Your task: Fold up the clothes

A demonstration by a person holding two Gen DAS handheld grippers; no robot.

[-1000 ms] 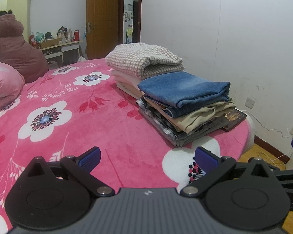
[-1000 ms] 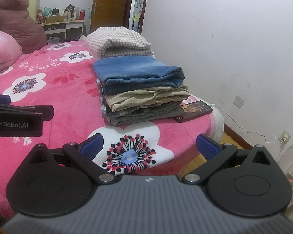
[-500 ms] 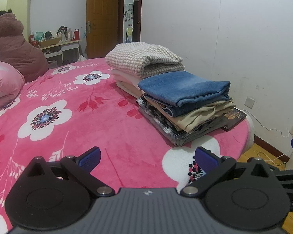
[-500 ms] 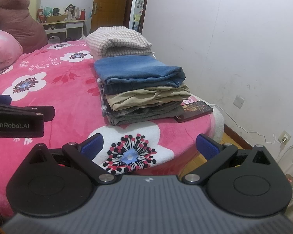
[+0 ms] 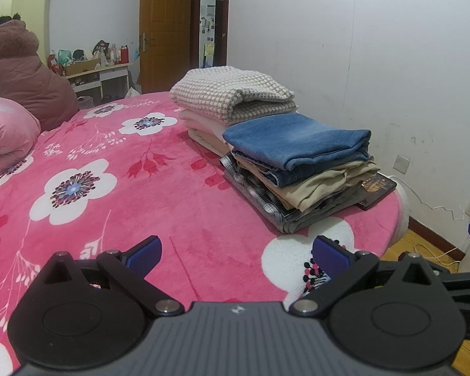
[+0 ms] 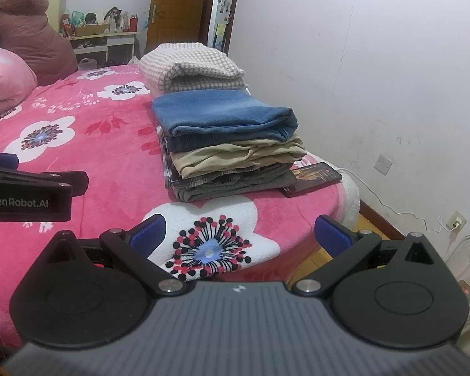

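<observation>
Our left gripper (image 5: pixel 236 252) and right gripper (image 6: pixel 239 230) hang spread wide, empty, over the pink blanket (image 5: pixel 109 194). Folded stack (image 6: pixel 232 150) sits ahead toward the right edge, long axis running away; right gripper nearer. Only the right view shows the phone (image 6: pixel 313 178) unobstructed beside it.

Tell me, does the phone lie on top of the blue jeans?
No, the phone lies on the pink blanket beside the stack, below the blue jeans.
</observation>
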